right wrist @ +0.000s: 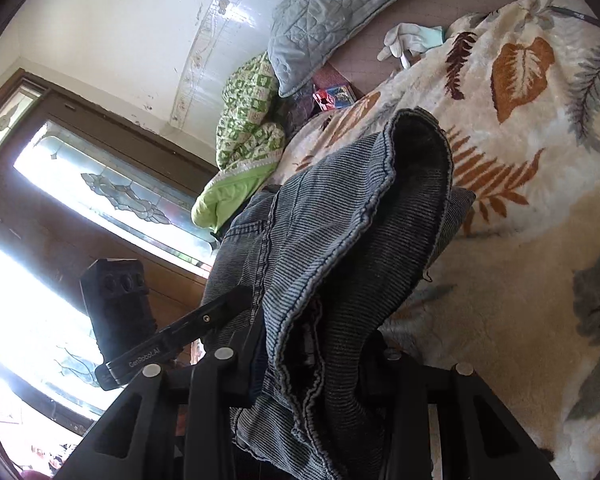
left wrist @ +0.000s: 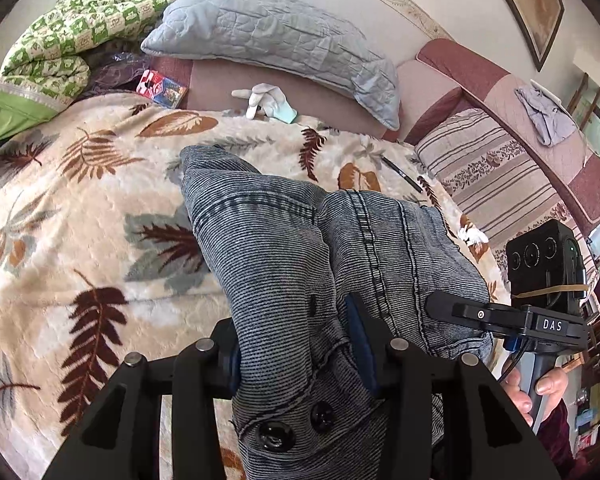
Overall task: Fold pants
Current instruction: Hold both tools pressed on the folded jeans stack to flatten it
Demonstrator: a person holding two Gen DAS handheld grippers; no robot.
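Note:
The pants (left wrist: 284, 248) are blue-grey striped denim, bunched and lifted over a leaf-patterned blanket (left wrist: 80, 208) on the bed. My left gripper (left wrist: 300, 352) is shut on the waistband end, near two black buttons (left wrist: 272, 434). My right gripper (right wrist: 320, 364) is shut on another bundle of the same pants (right wrist: 340, 216), with a hem opening (right wrist: 416, 148) hanging out ahead of it. In the left wrist view the right gripper (left wrist: 440, 306) sits at the right against the denim, held by a hand (left wrist: 536, 384).
A grey quilted pillow (left wrist: 276, 36) and a green checked quilt (left wrist: 68, 40) lie at the bed's head. White gloves (left wrist: 266, 100) and a small red box (left wrist: 160, 88) lie near them. A striped cushion (left wrist: 496, 184) is at right. Windows (right wrist: 100, 192) border the bed.

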